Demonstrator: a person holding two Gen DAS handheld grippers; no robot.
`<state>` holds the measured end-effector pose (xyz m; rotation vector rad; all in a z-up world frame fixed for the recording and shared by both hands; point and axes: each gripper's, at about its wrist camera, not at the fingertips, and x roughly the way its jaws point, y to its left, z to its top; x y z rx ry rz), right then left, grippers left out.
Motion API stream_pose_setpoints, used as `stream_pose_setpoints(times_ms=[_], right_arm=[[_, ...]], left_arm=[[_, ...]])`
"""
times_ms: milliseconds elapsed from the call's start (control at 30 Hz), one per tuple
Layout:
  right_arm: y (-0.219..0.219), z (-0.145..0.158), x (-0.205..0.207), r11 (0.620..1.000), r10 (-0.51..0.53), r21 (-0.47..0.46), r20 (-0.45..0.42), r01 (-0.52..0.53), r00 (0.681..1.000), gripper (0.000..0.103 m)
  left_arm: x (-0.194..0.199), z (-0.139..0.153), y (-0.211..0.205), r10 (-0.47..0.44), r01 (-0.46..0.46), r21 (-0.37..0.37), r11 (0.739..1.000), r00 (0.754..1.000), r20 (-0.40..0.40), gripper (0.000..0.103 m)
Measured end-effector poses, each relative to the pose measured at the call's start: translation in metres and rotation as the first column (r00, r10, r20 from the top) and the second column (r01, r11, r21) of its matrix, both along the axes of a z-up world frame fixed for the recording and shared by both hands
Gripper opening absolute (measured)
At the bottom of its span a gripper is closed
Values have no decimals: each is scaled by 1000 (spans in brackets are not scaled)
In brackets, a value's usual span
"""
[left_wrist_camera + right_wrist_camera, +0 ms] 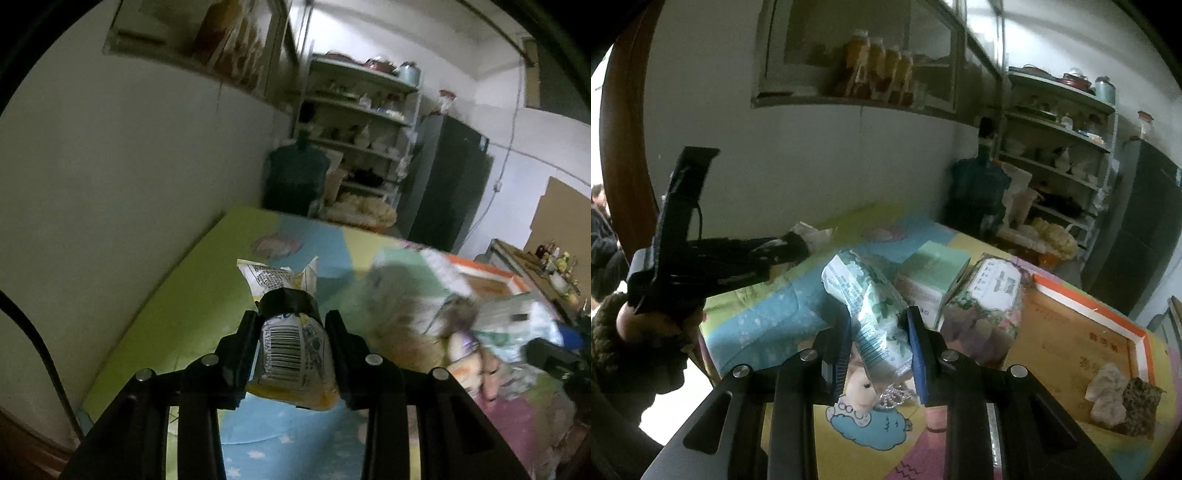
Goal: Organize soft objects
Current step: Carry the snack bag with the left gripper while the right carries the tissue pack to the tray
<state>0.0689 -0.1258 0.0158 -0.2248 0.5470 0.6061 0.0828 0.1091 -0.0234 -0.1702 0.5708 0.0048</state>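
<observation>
both hands busy: left gripper (291, 328) fingers pinch a yellow snack pack (291, 350), right gripper (879, 343) fingers squeeze a green-white pack (871, 306), prob lifted off the bench (1071, 339) for sorting.

Dim indoor light throughout; heavy fisheye bending and black vignette at every edge; left view smeared with motion blur around three o'clock; right view sharper, daylight glaring at nine o'clock.

on mat (798, 314) — two boxes (934, 273) side by side | tray (1137, 332) right of boxes | shelf (1056, 147) behind — jug (979, 188) left of shelf
</observation>
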Motion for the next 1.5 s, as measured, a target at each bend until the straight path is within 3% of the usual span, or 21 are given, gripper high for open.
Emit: stream_pose_setpoints(times_ms=[333, 600, 1033, 1500], right_arm=[[-32, 16, -8, 994, -83, 69, 43, 80, 996, 29], [-80, 24, -8, 975, -194, 117, 54, 187, 980, 29], [-160, 26, -6, 935, -342, 128, 64, 332, 938, 29], [-229, 25, 15, 891, -439, 155, 52, 427, 897, 29]], left_arm=[[-6, 41, -46, -129, 129, 6, 992, 987, 97, 38], [8, 60, -106, -273, 274, 4, 962, 955, 117, 37], [30, 62, -188, -416, 420, -29, 907, 904, 97, 37], [66, 56, -268, -450, 453, -40, 891, 891, 62, 37]])
